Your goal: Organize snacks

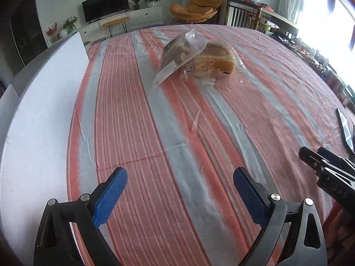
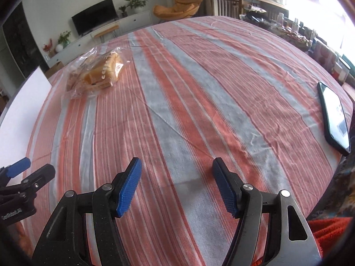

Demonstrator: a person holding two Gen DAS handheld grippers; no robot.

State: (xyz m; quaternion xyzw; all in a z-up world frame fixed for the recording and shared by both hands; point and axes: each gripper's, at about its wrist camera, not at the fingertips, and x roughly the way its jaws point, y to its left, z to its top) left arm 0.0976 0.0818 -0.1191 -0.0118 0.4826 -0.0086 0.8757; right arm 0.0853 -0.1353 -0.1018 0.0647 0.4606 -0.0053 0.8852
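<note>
- Left wrist view: the left gripper point(image 1: 180, 190) is hovering released and empty; the golden bread loaf in crinkled clear plastic wrap point(image 1: 206, 63) is lying straight ahead, slightly right, long axis crosswise.
- Right wrist view: the right gripper point(image 2: 176, 185) is gaping empty; the wrapped loaf point(image 2: 99, 72) is sitting far ahead-left, so the left one looks better placed.

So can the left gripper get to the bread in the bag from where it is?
Probably yes. The left gripper is open and points toward the bagged bread, with only bare striped tablecloth between them. It is still well short of the bag, so it must move forward first.
</note>
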